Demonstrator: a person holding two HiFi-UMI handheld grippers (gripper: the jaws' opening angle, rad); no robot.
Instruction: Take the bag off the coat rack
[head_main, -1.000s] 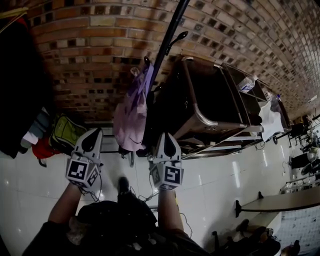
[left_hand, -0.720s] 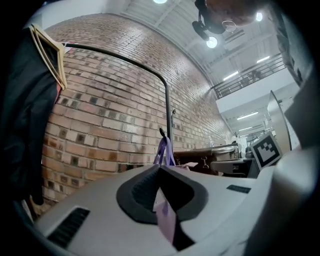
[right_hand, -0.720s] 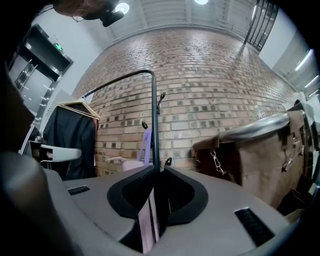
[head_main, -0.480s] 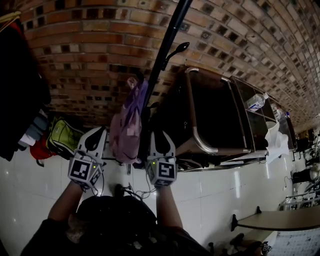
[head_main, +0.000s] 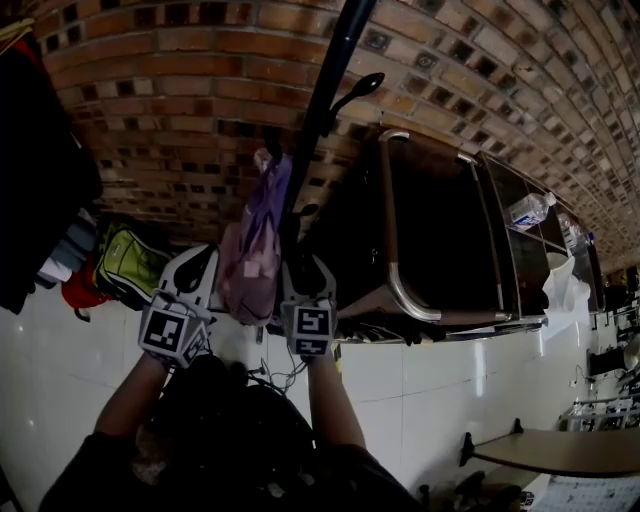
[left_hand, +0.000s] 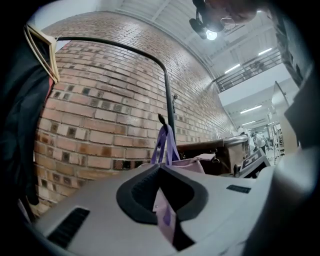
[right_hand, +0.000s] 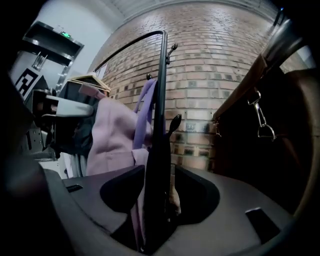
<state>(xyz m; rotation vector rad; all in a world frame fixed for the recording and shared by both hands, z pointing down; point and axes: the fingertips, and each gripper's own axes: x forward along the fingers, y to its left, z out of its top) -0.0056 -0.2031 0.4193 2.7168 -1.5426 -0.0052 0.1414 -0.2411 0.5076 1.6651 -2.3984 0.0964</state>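
Left gripper view: bag (left_hand: 186, 163) edge pinched btwn left gripper (left_hand: 162, 197) jaws.

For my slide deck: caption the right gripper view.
Right gripper, jaws opening, straddles the rack pole; purple bag hangs beside it before a brick wall.

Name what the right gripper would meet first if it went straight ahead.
Probably the coat rack pole: it stands between the opening jaws of the right gripper, with the lilac bag alongside.
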